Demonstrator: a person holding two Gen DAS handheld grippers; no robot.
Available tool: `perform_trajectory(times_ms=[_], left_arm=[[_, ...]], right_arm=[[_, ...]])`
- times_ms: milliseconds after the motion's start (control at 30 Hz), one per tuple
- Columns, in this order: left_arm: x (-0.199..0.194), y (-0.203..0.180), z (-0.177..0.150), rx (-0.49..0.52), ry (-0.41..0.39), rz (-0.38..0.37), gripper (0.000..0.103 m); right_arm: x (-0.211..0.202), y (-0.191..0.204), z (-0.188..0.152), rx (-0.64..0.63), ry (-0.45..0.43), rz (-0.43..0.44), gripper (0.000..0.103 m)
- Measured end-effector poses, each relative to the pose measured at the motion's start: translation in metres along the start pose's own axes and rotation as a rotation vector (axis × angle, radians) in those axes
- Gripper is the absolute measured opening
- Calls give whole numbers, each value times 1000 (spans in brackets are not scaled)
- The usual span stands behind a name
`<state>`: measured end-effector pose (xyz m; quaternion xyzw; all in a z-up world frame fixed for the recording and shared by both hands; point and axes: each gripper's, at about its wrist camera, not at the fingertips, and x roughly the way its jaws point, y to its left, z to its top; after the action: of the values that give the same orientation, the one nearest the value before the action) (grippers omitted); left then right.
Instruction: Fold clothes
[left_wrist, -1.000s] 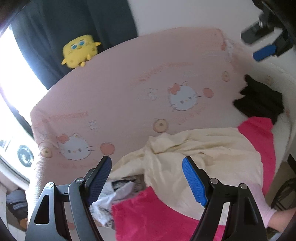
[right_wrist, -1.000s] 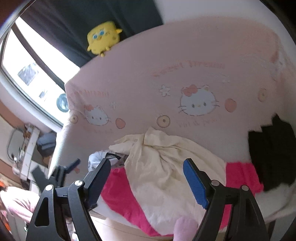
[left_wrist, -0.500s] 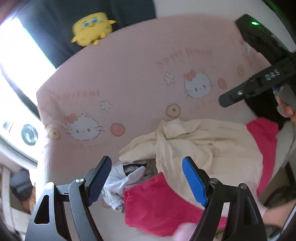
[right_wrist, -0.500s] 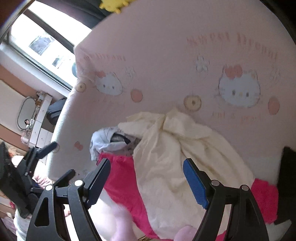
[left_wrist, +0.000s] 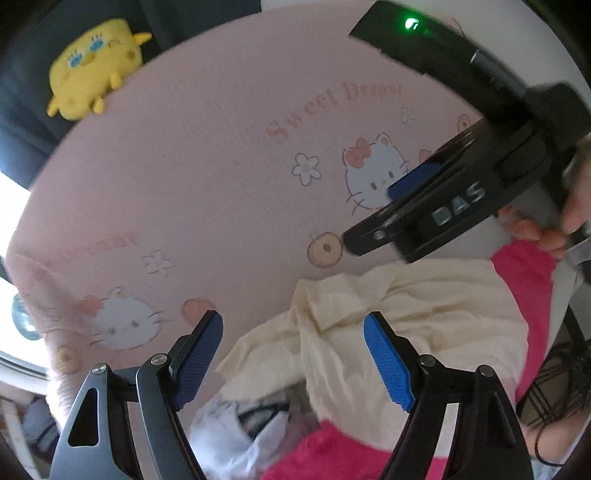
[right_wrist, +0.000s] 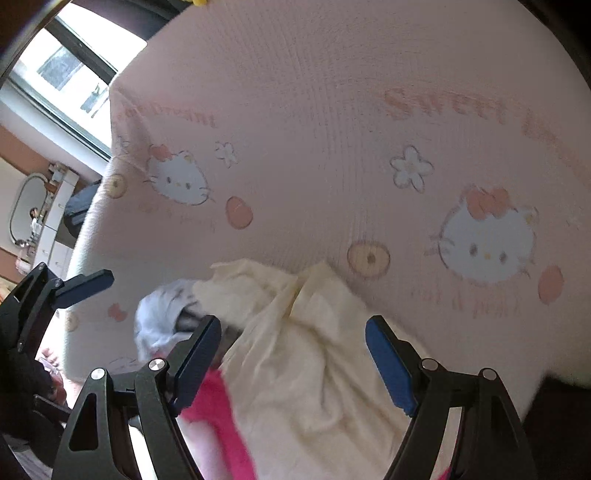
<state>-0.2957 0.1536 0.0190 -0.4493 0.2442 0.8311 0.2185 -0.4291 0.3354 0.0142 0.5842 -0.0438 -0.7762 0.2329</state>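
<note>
We hold both grippers above a heap of clothes at the near edge of a bed with a pink sheet (right_wrist: 317, 110) printed with cats, flowers and script. Our left gripper (left_wrist: 293, 354) has its jaws wide apart with nothing between the blue pads (left_wrist: 386, 363); below them lies the cream garment (left_wrist: 406, 325), crumpled, with a folded point reaching up toward the middle of the sheet. Our right gripper (right_wrist: 293, 354) is likewise spread wide and grips nothing, and the same cream garment (right_wrist: 314, 362) fills the space under it. A pink garment (left_wrist: 524, 295) lies beneath the cream one, showing at its right side and along the near edge in the left view, and at the lower left in the right view. A white garment (right_wrist: 159, 317), bunched, sits just left of the cream one, touching it. In the left view, the right gripper (left_wrist: 413, 206) crosses the upper right over the sheet, a hand (left_wrist: 576, 192) wrapped around its handle. In the right view, the left gripper (right_wrist: 70, 288) shows at the far left edge. A yellow plush (left_wrist: 94, 68) rests at the far side of the bed against a dark curtain (left_wrist: 22, 110). A window (right_wrist: 62, 77) shows at the upper left of the right view.
</note>
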Motion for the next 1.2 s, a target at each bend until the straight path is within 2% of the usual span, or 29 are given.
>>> perform_trajectory(times_ms=[67, 133, 200, 267, 333, 400, 467, 600, 667, 700, 800, 833, 900, 1000, 1067, 1200], left_arm=[[25, 8, -10, -34, -8, -30, 78], [57, 17, -25, -77, 29, -39, 78], [88, 26, -45, -131, 59, -52, 78], [105, 31, -64, -186, 64, -58, 78], [113, 31, -79, -218, 52, -67, 78], [113, 27, -92, -248, -3, -88, 78], [109, 18, -101, -231, -51, -150, 78], [110, 8, -110, -239, -104, -173, 78], [115, 11, -112, -297, -111, -198, 78], [121, 15, -114, -345, -107, -242, 78], [139, 24, -120, -446, -37, -339, 77], [144, 26, -123, -470, -21, -341, 75], [151, 28, -131, -506, -4, -337, 56], [159, 31, -140, -566, 3, -392, 37], [162, 32, -142, -579, 6, -414, 31], [168, 29, -145, -554, 37, -403, 31]], right_arm=[[28, -8, 4, -4, -3, -17, 80], [59, -18, 3, 10, 7, -42, 80], [89, -29, -3, 38, 31, -43, 80], [109, -35, -12, 49, 21, -32, 80], [120, -34, -22, 18, -12, -35, 80], [128, -28, -33, -48, -38, -62, 80], [135, -20, -44, -119, -48, -74, 80], [142, -5, -62, -224, -84, -95, 80], [150, 2, -68, -277, -84, -132, 80], [153, 6, -71, -309, -92, -161, 80], [165, 12, -76, -382, -104, -233, 80], [168, 10, -78, -385, -97, -222, 80], [178, 7, -80, -390, -73, -227, 80], [189, 7, -84, -417, -62, -253, 80], [190, 9, -85, -434, -71, -257, 80], [195, 5, -80, -422, -64, -263, 80]])
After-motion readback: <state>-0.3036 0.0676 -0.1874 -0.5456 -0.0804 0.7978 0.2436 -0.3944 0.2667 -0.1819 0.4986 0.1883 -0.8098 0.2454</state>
